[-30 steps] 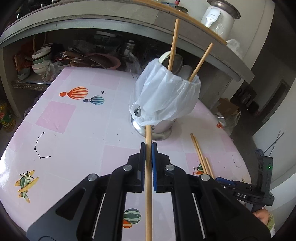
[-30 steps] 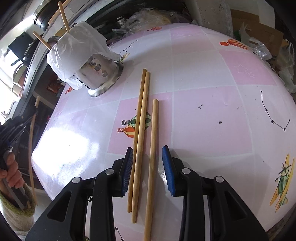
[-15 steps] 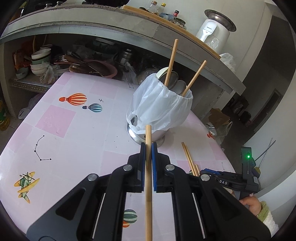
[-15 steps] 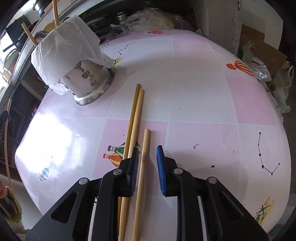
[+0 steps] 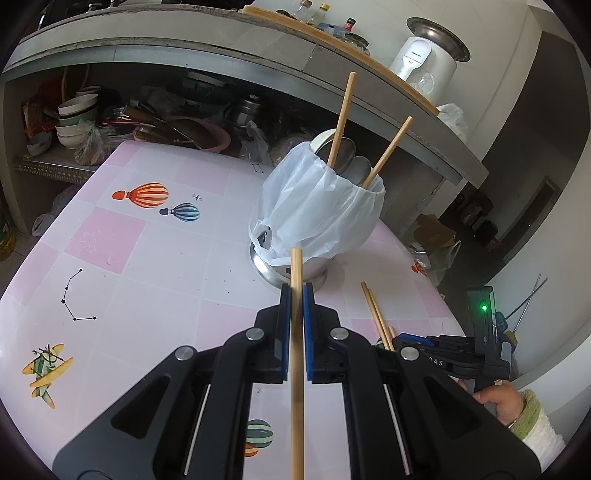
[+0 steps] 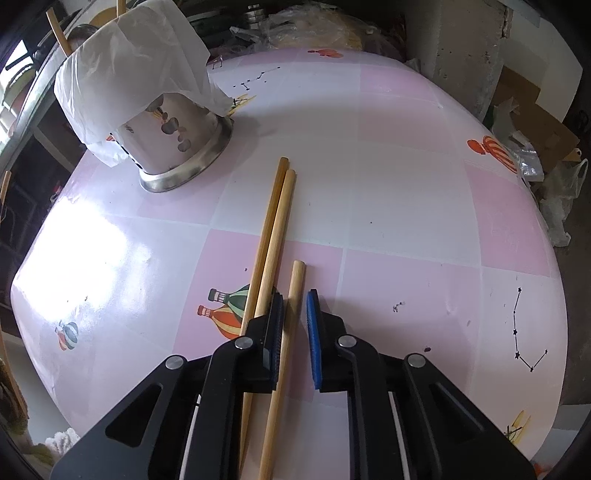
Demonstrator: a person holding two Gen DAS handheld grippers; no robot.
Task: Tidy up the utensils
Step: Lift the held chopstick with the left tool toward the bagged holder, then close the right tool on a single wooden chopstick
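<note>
chopsticks are what i am sorting: my left gripper (image 5: pixel 294 295) is pinching one chopstick (image 5: pixel 296 354) just short of the bag-lined steel holder (image 5: pixel 317 214). my right gripper (image 6: pixel 294 306) is closing around the short chopstick (image 6: pixel 286 347) on the table (image 6: pixel 406 192), pads not yet pressing. risk is the left pad catching the neighbouring pair (image 6: pixel 271 236), touching alongside, and dragging them.

A white appliance (image 5: pixel 424 64) stands on the grey concrete counter (image 5: pixel 207 44), with small bottles (image 5: pixel 314 11) farther along it. Beneath, stacked bowls (image 5: pixel 75 114) and a pink basin (image 5: pixel 207 136) crowd the shelf. A cardboard box (image 6: pixel 535 114) and crumpled plastic bags (image 6: pixel 561 195) lie beyond the table's far edge.
</note>
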